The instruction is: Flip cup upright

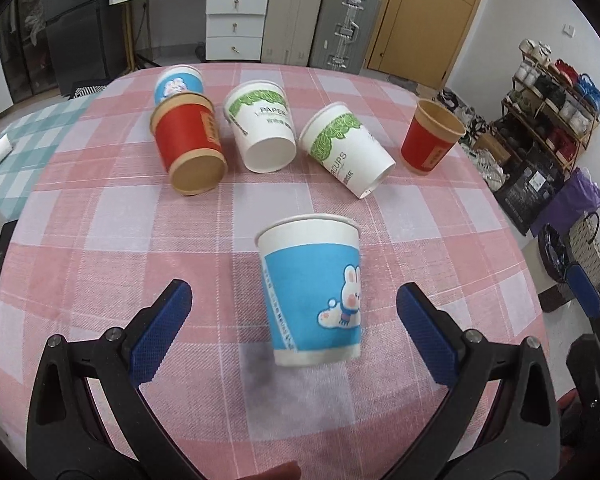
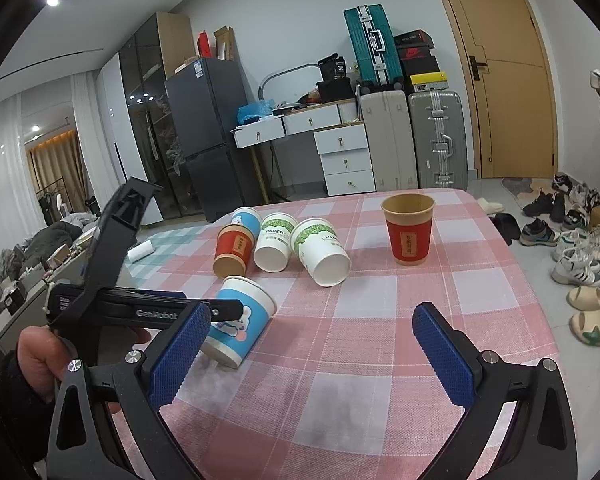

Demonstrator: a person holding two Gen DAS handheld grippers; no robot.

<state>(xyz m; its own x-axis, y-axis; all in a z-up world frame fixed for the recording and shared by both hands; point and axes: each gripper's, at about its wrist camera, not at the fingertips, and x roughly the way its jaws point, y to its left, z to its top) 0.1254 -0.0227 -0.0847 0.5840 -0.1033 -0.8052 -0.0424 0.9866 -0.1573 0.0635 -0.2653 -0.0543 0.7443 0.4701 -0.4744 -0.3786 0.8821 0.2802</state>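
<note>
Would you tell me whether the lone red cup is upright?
Upright: the red cup stands on its base, open mouth up.

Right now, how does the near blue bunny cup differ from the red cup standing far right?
The blue bunny cup is blue and white with a cartoon rabbit; the red cup has a red band and kraft-brown rim. The blue bunny cup looks tilted between the open left tongs, not gripped; the red cup stands upright, mouth up, away from both tongs. Both are paper cups on the checked tablecloth.
</note>
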